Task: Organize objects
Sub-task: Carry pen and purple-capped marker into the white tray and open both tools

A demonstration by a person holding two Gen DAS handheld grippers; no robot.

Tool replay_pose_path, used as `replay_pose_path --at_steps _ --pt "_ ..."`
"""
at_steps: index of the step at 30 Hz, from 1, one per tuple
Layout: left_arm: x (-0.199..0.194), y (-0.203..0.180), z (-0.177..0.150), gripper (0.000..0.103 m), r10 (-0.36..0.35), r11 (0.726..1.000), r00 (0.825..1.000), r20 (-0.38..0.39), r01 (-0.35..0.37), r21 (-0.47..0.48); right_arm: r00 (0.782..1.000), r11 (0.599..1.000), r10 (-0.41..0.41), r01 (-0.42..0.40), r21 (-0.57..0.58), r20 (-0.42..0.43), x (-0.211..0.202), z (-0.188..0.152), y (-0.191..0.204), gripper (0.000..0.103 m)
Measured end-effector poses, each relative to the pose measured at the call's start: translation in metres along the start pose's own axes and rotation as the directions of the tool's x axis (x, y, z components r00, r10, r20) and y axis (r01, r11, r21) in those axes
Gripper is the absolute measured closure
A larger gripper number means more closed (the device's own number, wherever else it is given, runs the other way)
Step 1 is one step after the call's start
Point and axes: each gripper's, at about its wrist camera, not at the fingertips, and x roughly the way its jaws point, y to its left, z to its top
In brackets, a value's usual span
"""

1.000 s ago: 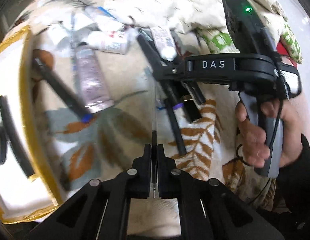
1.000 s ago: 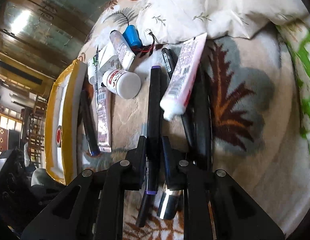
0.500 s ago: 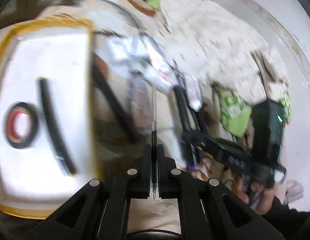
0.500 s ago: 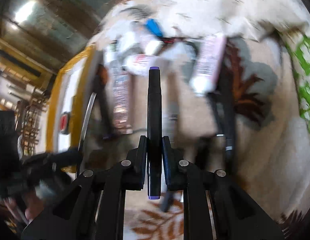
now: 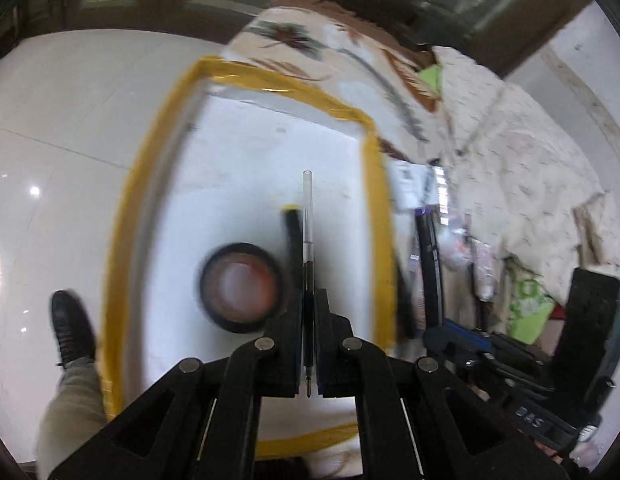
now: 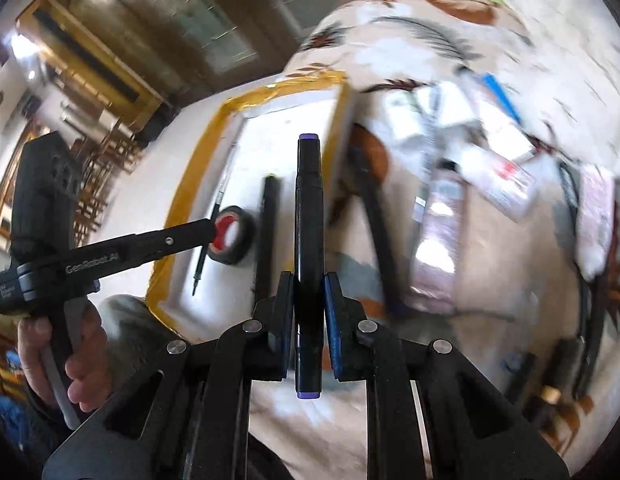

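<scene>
Two grippers carry one thing each. Our left gripper (image 5: 308, 344) has its jaws pressed together on a thin pen refill (image 5: 308, 248), clear at the far end and dark near the pads, its tip poking back between the fingers. Just beyond and below the left gripper lies the white tray (image 5: 250, 152) with a yellow taped rim. On it, just left of the refill, a roll of black tape (image 5: 240, 286) with a reddish core sits beside a black marker (image 5: 292, 236) with a yellowish end.

Our right gripper (image 6: 308, 320) grips a thick black marker with purple ends (image 6: 308, 208), the jaws narrow around its barrel, the marker pointing straight ahead along the fingers. Ahead and to the left of it we see the same tray, with the left gripper reaching over the tape roll. To the right of the right gripper, on the leaf-patterned blanket (image 6: 489, 248), a blurred heap of tubes (image 6: 435, 240), small white packs and more black pens lies well apart from the tray. A hand (image 6: 66, 356) holds the left gripper's handle at the lower left.
</scene>
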Motion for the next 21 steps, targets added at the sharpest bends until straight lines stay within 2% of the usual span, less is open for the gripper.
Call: replay_pose_path --at_steps 2,4,8,15,18,21 --pt "0.0 0.007 0.005 0.1 0.025 1.0 1.0 -0.008 -0.025 -0.018 1.0 1.0 0.008 -0.008 -0.018 -0.01 0.008 0.007 0.011 0.089" --pt "0.001 0.013 0.01 0.1 0.088 0.996 0.996 -0.018 -0.088 -0.01 1.0 0.999 0.009 -0.01 -0.044 -0.018 0.017 0.013 0.024 0.089" --pt "0.006 0.028 0.02 0.1 0.138 0.99 0.989 -0.047 -0.139 -0.029 0.999 0.997 -0.019 0.015 -0.075 -0.043 0.038 0.02 0.042 0.089" --pt "0.017 0.039 0.025 0.1 0.226 0.973 0.972 -0.069 -0.228 -0.024 0.99 0.993 -0.1 0.093 -0.071 -0.097 0.066 0.021 0.043 0.089" --pt "0.023 0.037 0.025 0.1 0.251 0.968 0.964 -0.093 -0.251 0.003 0.982 0.988 -0.145 0.137 -0.073 -0.122 0.074 0.022 0.042 0.089" --pt "0.026 0.041 0.027 0.1 0.258 0.965 0.961 -0.104 -0.26 -0.011 0.977 0.985 -0.17 0.164 -0.053 -0.129 0.079 0.024 0.039 0.089"
